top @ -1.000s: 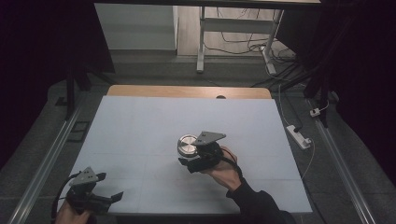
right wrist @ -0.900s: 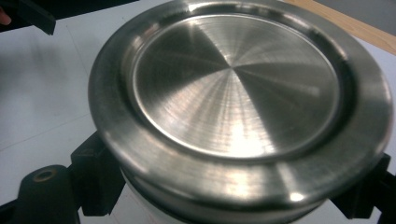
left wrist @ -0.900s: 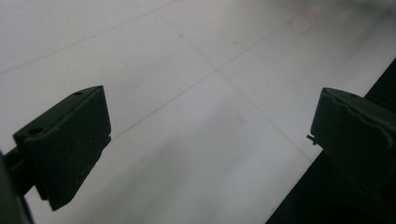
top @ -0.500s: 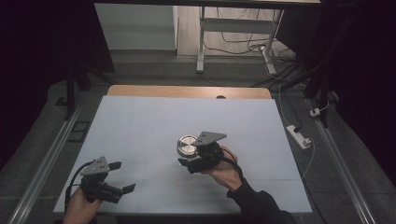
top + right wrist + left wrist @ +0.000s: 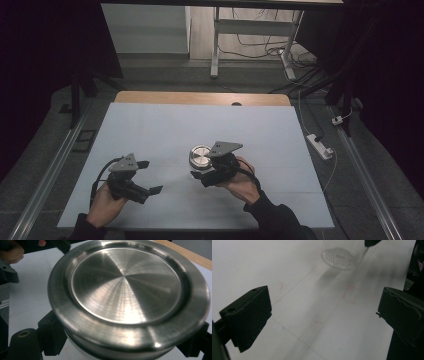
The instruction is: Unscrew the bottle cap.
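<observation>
Steel-lidded jar (image 5: pixel 200 157) unmoved in right gripper's (image 5: pixel 202 175) clamped jaws, left gripper (image 5: pixel 150 177) now nearer, jaws spread wide.

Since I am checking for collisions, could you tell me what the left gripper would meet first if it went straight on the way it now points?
The left gripper, jaws open, points across the bare table toward the jar with the metal lid, held by the right gripper. Probably that jar comes first, though depth is unclear.

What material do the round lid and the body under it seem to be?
Lid: apparently metal, likely brushed steel; fine circular marks and bright radial glints show. Body: probably clear glass or plastic; its ribbed base shows through, though which one is unclear.
</observation>
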A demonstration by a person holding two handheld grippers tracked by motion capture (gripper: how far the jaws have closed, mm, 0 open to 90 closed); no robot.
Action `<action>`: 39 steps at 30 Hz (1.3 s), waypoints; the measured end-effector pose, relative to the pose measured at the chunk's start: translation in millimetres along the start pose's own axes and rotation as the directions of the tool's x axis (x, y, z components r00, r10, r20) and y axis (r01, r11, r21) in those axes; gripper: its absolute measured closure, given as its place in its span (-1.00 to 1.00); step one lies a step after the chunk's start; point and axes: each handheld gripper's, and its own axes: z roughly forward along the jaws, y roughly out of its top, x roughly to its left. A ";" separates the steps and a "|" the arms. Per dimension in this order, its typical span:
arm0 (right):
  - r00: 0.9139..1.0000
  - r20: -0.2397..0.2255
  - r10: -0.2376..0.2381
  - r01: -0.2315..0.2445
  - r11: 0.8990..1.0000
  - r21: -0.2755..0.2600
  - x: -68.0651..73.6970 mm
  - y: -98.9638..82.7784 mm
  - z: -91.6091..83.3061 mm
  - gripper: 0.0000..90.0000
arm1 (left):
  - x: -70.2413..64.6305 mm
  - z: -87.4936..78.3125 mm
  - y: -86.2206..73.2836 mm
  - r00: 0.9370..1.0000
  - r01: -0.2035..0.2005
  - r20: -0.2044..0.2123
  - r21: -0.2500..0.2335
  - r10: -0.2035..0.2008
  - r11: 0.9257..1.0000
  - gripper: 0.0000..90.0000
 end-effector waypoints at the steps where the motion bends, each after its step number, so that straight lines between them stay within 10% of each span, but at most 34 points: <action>1: 1.000 -0.003 -0.005 0.005 1.000 -0.001 0.2 -0.1 0.1 -0.68 | 0.2 2.1 4.4 1.000 -0.004 0.007 -0.001 0.004 1.000 -1.00; 11: 0.999 -0.039 -0.022 0.023 1.000 0.008 -0.6 -1.5 0.2 -0.68 | 7.5 22.2 44.0 0.994 -0.066 0.088 -0.032 0.068 0.997 -1.00; 17: 0.996 -0.078 -0.048 0.050 0.999 0.017 0.5 -2.5 1.2 -0.68 | 7.6 33.1 63.8 0.973 -0.159 0.163 -0.038 0.163 0.987 -1.00; 18: 0.993 -0.102 -0.060 0.062 0.998 0.016 1.4 -2.8 2.0 -0.68 | 7.6 34.2 67.0 0.966 -0.179 0.185 -0.039 0.184 0.983 -1.00; 19: 0.992 -0.108 -0.063 0.066 0.998 0.019 2.0 -2.9 2.2 -0.68 | 7.2 36.5 72.8 0.944 -0.220 0.243 -0.047 0.225 0.974 -0.99; 20: 0.991 -0.119 -0.067 0.070 0.997 0.021 2.7 -2.9 2.4 -0.68 | 7.2 36.5 72.8 0.944 -0.220 0.243 -0.047 0.225 0.974 -0.99; 26: 0.976 -0.189 -0.111 0.117 0.993 0.020 5.2 -3.2 3.3 -0.68 | 1.4 45.0 86.0 0.881 -0.326 0.341 -0.063 0.327 0.943 -0.91; 27: 0.972 -0.203 -0.117 0.125 0.992 0.024 5.8 -3.3 3.2 -0.68 | -0.9 48.8 89.3 0.859 -0.353 0.370 -0.072 0.354 0.933 -0.89; 31: 0.955 -0.252 -0.153 0.164 0.986 0.026 9.6 -3.5 3.5 -0.68 | -4.2 55.1 93.5 0.843 -0.379 0.386 -0.064 0.373 0.923 -0.79; 32: 0.951 -0.262 -0.163 0.175 0.984 0.023 10.6 -3.4 3.7 -0.68 | -5.5 58.8 95.1 0.824 -0.394 0.414 -0.072 0.387 0.916 -0.78; 33: 0.951 -0.262 -0.163 0.175 0.984 0.023 10.6 -3.4 3.7 -0.68 | -5.5 58.8 95.1 0.824 -0.394 0.414 -0.072 0.387 0.916 -0.74; 35: 0.948 -0.270 -0.167 0.180 0.983 0.027 12.3 -3.1 3.5 -0.68 | -6.9 61.5 95.4 0.804 -0.412 0.440 -0.074 0.400 0.908 -0.66; 37: 0.952 -0.254 -0.173 0.187 0.982 0.031 11.9 -2.9 3.3 -0.68 | -9.5 62.5 94.6 0.814 -0.411 0.419 -0.072 0.402 0.909 -0.58; 39: 0.962 -0.223 -0.159 0.172 0.984 0.038 9.6 -2.9 3.3 -0.68 | -11.5 62.7 95.0 0.845 -0.390 0.375 -0.059 0.382 0.919 -0.58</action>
